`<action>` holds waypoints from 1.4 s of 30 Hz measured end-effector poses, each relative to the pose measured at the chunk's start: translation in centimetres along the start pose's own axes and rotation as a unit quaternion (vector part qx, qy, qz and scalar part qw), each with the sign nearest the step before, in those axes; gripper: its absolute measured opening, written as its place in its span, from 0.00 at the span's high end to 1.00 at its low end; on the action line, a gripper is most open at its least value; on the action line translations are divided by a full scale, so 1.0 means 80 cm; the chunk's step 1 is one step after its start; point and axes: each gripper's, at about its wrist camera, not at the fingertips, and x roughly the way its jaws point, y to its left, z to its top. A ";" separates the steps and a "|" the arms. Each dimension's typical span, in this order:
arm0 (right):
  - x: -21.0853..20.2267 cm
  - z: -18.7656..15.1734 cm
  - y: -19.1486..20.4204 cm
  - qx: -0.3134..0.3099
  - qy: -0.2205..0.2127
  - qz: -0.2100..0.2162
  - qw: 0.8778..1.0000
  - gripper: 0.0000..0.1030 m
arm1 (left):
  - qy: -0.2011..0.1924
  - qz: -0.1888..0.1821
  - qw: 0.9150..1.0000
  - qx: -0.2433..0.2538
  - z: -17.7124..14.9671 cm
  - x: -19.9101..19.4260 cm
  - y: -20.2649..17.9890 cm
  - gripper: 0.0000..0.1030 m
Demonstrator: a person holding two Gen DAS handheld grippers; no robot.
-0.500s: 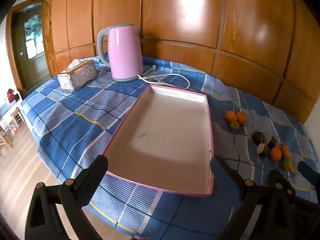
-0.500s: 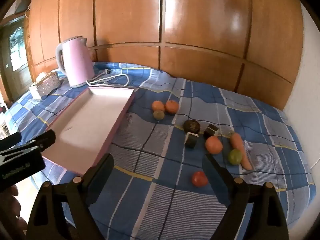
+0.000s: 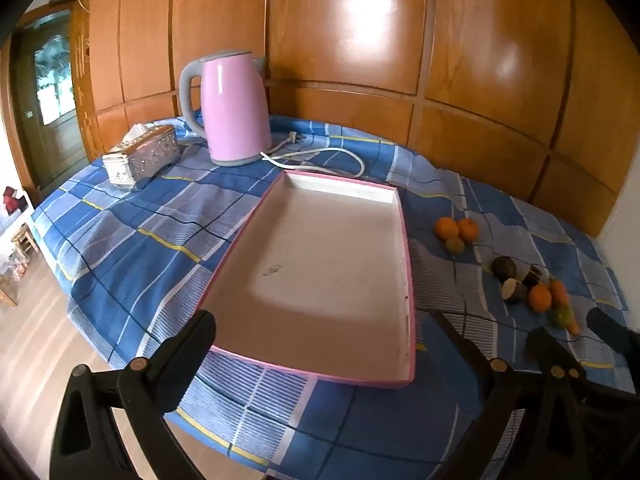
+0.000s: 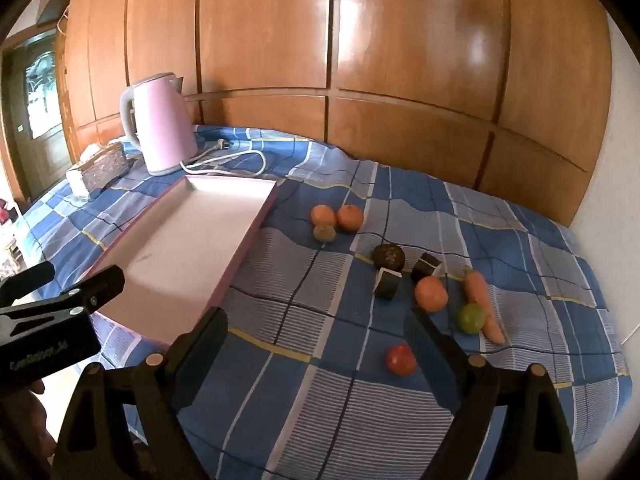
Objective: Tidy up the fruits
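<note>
The fruits lay loose on the blue checked cloth (image 4: 304,396) of the bench, right of centre in the right wrist view: two oranges (image 4: 338,217) with a small green fruit (image 4: 324,233) touching them, then lower right a dark round fruit (image 4: 389,256), two dark cut pieces (image 4: 387,283), a third orange (image 4: 431,294), a green fruit (image 4: 471,318), a carrot (image 4: 482,304) and, nearest the camera, a red fruit (image 4: 401,359). The pink tray (image 4: 256,222) stood bare to their left, near but apart. The right claw (image 4: 316,334) was spread wide with nothing between its fingers; the left claw (image 3: 324,334) was likewise spread and held nothing, poised over the tray's near edge. In my judgement, the step in hand was the first pick. The red fruit lay closest; it should be straddled squarely and closed on gently, since round fruit may roll on cloth. The kettle (image 4: 162,124) and its cord (image 4: 232,160) at upper left lay clear of the route.
</note>
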 end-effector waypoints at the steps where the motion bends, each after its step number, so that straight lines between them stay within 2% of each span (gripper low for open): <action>1: -0.001 0.000 0.001 -0.001 -0.001 0.002 1.000 0.11 | 0.000 0.003 1.000 0.002 0.000 0.000 -0.001 0.00; 42: -0.020 -0.003 -0.006 -0.004 -0.019 -0.008 1.000 0.11 | 0.005 -0.006 1.000 0.003 -0.003 -0.004 -0.003 0.00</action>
